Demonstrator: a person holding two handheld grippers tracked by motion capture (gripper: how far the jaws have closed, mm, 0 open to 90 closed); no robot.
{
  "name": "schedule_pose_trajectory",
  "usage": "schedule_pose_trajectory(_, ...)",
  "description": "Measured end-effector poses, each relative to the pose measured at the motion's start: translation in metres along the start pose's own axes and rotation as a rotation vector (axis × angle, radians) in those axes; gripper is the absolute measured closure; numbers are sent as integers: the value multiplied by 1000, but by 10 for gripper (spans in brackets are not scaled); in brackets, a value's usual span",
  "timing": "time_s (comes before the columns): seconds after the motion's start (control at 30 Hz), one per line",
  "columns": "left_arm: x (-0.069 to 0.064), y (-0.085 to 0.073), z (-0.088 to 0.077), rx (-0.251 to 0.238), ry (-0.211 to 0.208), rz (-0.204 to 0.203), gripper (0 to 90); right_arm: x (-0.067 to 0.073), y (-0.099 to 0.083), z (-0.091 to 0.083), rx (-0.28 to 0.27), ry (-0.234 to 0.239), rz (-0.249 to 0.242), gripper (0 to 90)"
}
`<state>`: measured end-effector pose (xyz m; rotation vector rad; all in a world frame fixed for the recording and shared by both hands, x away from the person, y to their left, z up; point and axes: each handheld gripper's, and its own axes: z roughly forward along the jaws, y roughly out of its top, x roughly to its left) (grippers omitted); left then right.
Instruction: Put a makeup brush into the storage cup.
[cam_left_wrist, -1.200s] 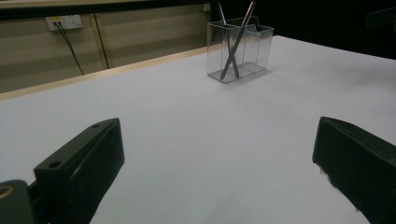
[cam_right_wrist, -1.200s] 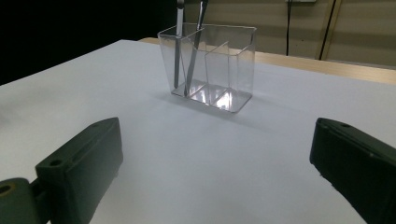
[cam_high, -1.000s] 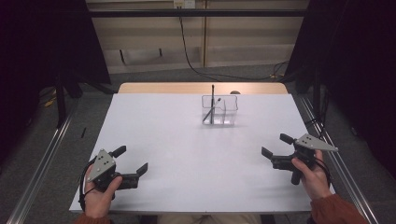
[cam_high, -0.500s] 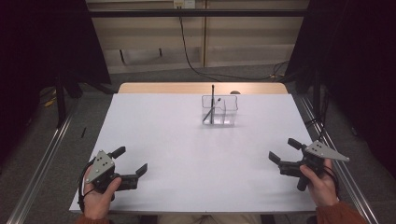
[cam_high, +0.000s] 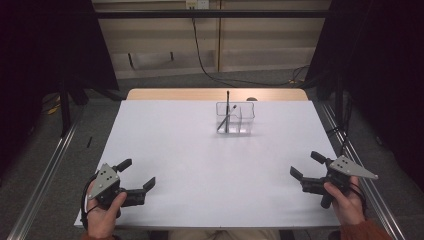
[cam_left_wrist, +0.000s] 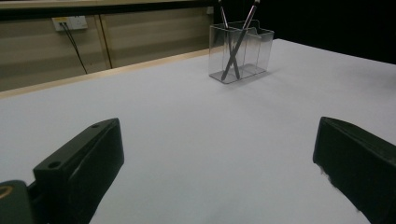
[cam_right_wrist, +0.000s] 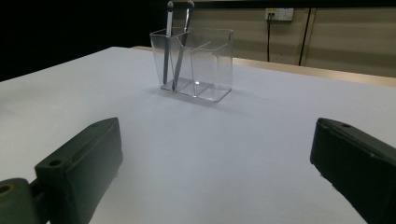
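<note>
A clear plastic holder (cam_high: 235, 118) (cam_left_wrist: 241, 51) (cam_right_wrist: 196, 64) with two compartments stands at the far middle of the white table (cam_high: 210, 165). Two dark pens (cam_high: 226, 116) (cam_left_wrist: 235, 42) (cam_right_wrist: 176, 44) lean crossed in its left compartment. My left gripper (cam_high: 137, 174) rests low at the near left corner, held by a hand, its jaws wide apart with nothing between them. Near the right edge my right gripper (cam_high: 306, 166) is also open and empty. Both point toward the holder from far off.
A wooden strip (cam_high: 215, 94) runs along the table's far edge. Behind it a cable (cam_high: 200, 50) hangs from a wall socket (cam_high: 196, 4). Metal rails (cam_high: 45, 170) flank the table on both sides.
My right gripper has drawn back toward the near right edge of the table. The left gripper has shifted slightly nearer. Both stay open.
</note>
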<state>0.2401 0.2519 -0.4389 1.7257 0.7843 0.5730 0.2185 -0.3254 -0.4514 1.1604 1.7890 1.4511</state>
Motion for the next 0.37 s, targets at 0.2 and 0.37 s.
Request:
schedule_pose_trajectory(0.2,1,0,0,3,6,-1,18,-2,1,-1,-16,-5,7,21)
schedule_pose_trajectory(0.37,1,0,0,7,7,2,18,-2,0,0,-12,0,3,22)
